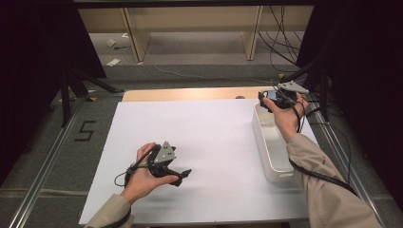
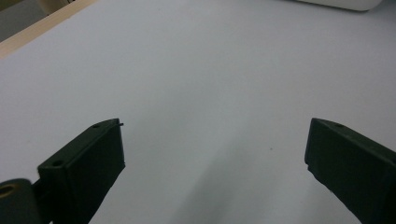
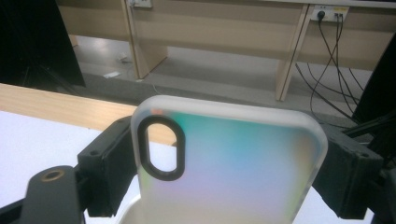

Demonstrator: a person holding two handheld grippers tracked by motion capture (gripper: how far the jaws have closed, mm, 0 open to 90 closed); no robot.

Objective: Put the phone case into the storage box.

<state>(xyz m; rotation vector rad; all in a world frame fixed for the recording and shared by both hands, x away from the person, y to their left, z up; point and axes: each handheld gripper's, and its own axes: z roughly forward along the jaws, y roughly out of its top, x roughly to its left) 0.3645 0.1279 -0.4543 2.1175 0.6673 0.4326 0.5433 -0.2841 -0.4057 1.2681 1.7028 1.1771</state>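
A wooden table [image 1: 190,94] is covered by a large white sheet [image 1: 209,142], and a long white tray [image 1: 272,142] is set along the sheet's right edge. Over the far end of that tray the right gripper [image 1: 272,99] is held in the person's right hand [image 1: 285,118]; its jaws are clenched on a phone case [image 3: 229,163], one jaw pressed against each long side. In the right gripper view the case is seen upright between the jaws, frosted and translucent with a pastel sheen, a black-rimmed oval camera opening [image 3: 159,148] near its upper left corner, and the tray's rim just below it. In the high view the case cannot be made out, being hidden by the gripper and hand. Well to the left of the tray, near the sheet's front edge, the left gripper [image 1: 183,175] is held low over the sheet in the left hand [image 1: 142,178]. In the left gripper view its jaws are spread wide with nothing between them, bare sheet lying beneath, and a corner of the tray is seen at the top right edge.
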